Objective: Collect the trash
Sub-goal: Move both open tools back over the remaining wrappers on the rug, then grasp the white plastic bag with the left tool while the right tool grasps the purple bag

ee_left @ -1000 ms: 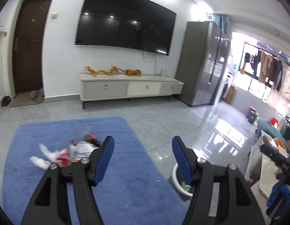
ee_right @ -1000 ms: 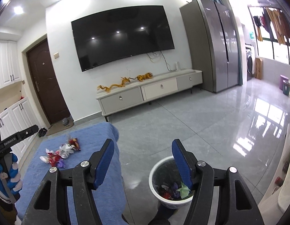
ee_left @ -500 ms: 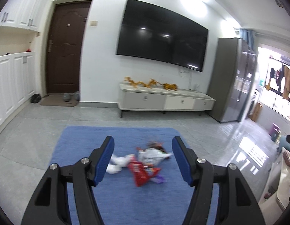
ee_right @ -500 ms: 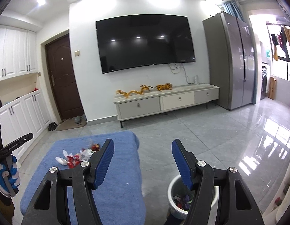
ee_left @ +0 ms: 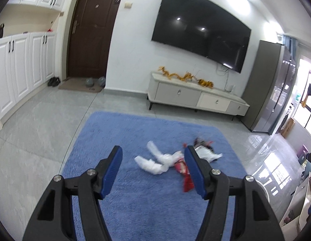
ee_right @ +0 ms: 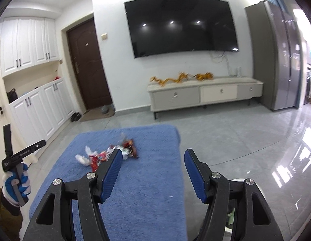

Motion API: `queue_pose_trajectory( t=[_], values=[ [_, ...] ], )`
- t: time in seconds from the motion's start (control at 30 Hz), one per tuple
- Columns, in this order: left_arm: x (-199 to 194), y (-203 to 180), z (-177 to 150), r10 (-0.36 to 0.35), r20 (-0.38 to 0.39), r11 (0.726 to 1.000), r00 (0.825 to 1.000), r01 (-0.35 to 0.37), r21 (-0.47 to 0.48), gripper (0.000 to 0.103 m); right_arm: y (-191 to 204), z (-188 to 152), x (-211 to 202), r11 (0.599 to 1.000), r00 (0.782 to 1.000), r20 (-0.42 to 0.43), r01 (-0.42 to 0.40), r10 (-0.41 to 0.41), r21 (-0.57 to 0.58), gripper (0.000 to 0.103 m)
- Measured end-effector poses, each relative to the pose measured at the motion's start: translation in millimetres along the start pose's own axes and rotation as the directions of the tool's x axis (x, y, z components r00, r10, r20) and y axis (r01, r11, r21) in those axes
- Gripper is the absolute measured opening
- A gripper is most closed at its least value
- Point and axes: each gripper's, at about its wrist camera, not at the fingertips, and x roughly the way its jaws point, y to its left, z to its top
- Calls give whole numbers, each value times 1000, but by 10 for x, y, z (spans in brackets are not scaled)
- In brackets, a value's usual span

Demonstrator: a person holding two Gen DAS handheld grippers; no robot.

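A small heap of trash lies on the blue rug [ee_left: 135, 132]: crumpled white paper [ee_left: 155, 161], a red wrapper [ee_left: 185, 177] and a white-and-dark wrapper [ee_left: 205, 153]. My left gripper [ee_left: 153, 169] is open and empty, above the rug, with the white paper between its fingers in the picture. In the right wrist view the same trash heap [ee_right: 109, 154] lies left of my right gripper [ee_right: 153, 170], which is open and empty. The white bin's rim [ee_right: 240, 179] shows behind the right finger [ee_right: 195, 176].
A TV cabinet [ee_left: 197, 98] stands against the far wall under a wall TV [ee_left: 201, 40]. A grey fridge [ee_left: 272, 92] is at the right, a brown door [ee_left: 91, 30] and white cupboards [ee_left: 20, 68] at the left. Shiny tile floor [ee_right: 245, 136] surrounds the rug.
Both grippers have swung left, away from the bin and toward the rug. The trash heap now sits between the left gripper's fingers. Both stay open.
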Motion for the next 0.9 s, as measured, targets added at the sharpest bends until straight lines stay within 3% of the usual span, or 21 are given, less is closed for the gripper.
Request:
queue_pose_trajectory(
  t=[0.3, 0.67, 0.9],
  values=[
    [710, 182, -232, 41, -126, 997, 991, -49, -62, 62, 179, -287, 946, 991, 976, -173, -134, 134, 12, 60],
    [1484, 409, -354, -34, -244, 982, 969, -14, -190, 62, 538, -544, 1990, 951, 895, -330, -308, 299, 28, 57],
    [1838, 447, -388, -86, -295, 975, 952, 19, -223, 61, 709, -650, 2294, 927, 856, -373, -373, 357, 31, 52]
  ],
)
